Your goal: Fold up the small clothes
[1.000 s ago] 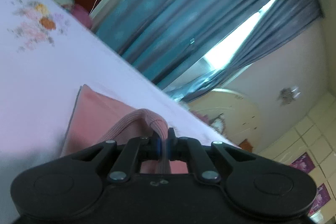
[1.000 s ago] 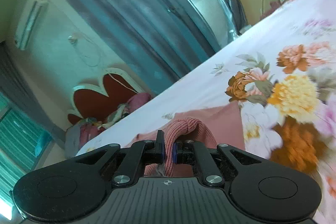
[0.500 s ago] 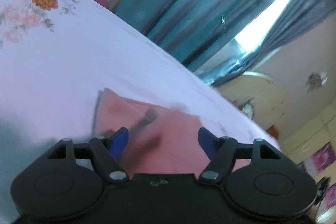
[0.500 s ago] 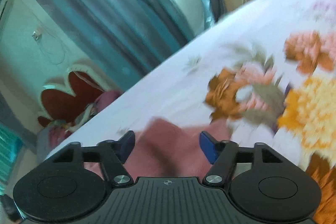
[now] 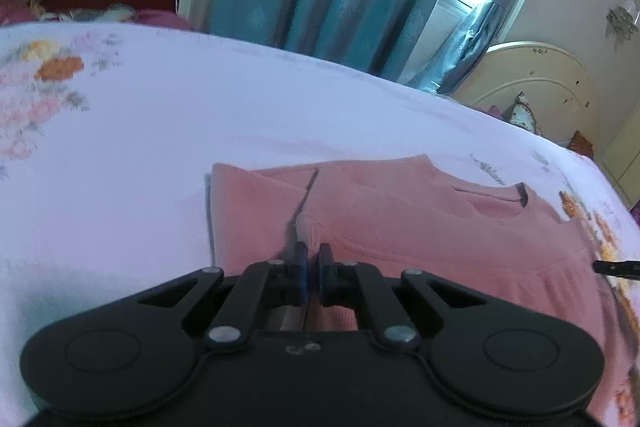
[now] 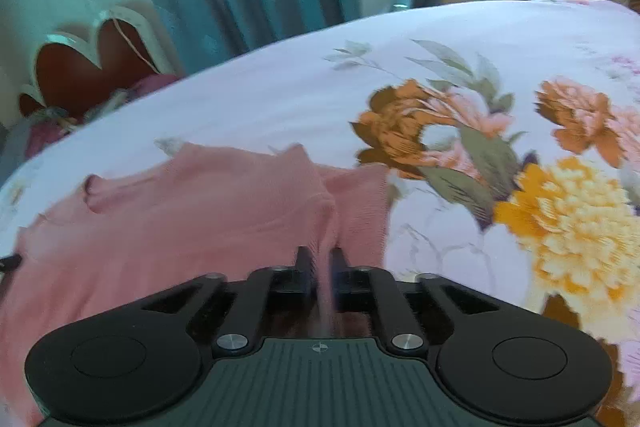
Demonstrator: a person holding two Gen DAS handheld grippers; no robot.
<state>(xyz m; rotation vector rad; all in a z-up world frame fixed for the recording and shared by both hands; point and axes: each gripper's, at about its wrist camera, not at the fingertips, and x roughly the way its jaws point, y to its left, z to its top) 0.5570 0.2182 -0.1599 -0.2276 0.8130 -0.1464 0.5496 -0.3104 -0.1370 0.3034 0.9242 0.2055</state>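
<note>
While each hand-held gripper (image 5: 313, 254) (image 6: 319, 259) pinches the pink garment's (image 5: 420, 227) near edge, bare bedsheet (image 5: 200, 115) surrounds it.

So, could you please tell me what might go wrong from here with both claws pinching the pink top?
1. Each claw, left and right, grips only a thin ridge of the pink top, which may slip out.
2. Lifting could undo the folded sleeve.
3. The bedsheet might get dragged along.

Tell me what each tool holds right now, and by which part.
Both tools are shut on the pink top: the left tool pinches a raised fold near its left edge, the right tool a fold near its right edge.
</note>
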